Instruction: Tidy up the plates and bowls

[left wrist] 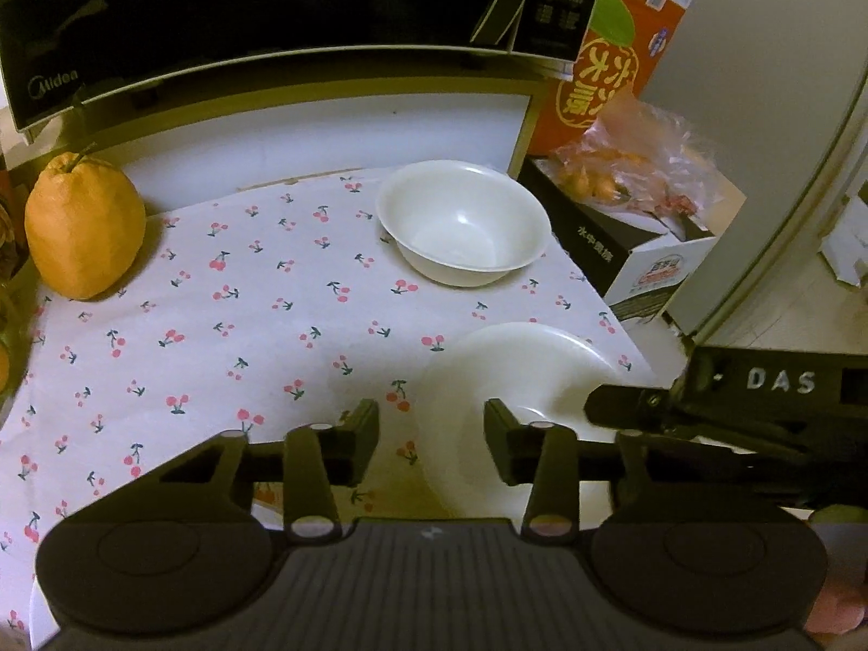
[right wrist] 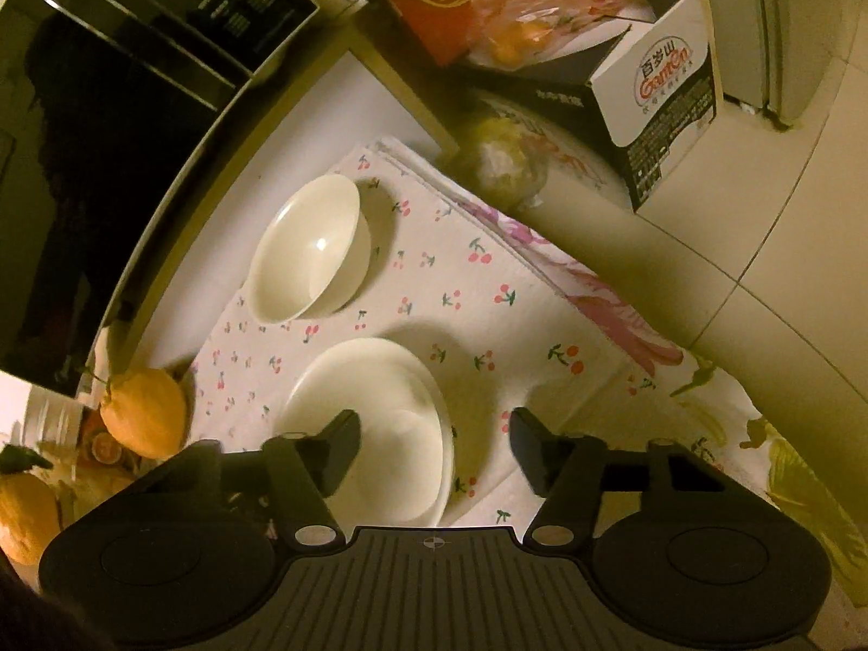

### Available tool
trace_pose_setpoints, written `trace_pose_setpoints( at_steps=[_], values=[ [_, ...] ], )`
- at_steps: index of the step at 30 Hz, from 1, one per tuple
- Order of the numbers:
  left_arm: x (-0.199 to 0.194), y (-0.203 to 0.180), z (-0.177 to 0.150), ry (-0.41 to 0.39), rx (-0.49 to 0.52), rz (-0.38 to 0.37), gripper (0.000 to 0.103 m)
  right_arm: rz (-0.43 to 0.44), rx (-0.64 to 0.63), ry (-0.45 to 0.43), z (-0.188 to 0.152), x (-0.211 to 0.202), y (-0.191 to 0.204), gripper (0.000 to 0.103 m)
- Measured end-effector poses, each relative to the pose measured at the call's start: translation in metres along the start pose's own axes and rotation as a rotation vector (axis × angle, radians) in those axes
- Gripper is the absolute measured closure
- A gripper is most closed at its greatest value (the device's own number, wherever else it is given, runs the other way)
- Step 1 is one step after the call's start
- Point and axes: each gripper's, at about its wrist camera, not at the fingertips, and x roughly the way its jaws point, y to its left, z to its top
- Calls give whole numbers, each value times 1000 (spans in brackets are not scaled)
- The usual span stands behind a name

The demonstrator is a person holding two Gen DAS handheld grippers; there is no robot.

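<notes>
Bowl [left wrist: 464, 222] near table's far edge, plate [right wrist: 374, 428] nearer, well apart; both likely glazed, stiff, slick, breakable, best pinched at rim. Left gripper [left wrist: 431, 442] and right gripper [right wrist: 436, 445] poised apart, empty.

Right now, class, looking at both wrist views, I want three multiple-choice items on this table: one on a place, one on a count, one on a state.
1. Where does the white bowl stand relative to the white plate?
A. On the plate
B. Apart, nearer the microwave
C. Inside the cardboard box

2. How many white dishes lie on the cherry-print cloth?
A. One
B. Two
C. Four

3. What is the state of the right gripper?
A. Open, holding nothing
B. Shut on the bowl
C. Shut on the pomelo

Answers: 1 B, cloth shows between them; 2 B, one bowl and one plate; 3 A, its fingers stand wide apart above the plate.
</notes>
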Motion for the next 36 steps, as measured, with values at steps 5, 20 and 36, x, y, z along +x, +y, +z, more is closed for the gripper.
trace_pose_setpoints(
  at_steps=[5, 20, 36],
  values=[
    [1, -1, -1, 8, -5, 0, 82, 0, -21, 0, -2, 1, 3, 66],
    [-11, 2, -1, -9, -34, 7, 95, 28, -40, 2, 0, -4, 8, 82],
    [-63, 6, -8, -100, -81, -7, 95, 115, -58, -19, -3, -36, 23, 82]
  ],
)
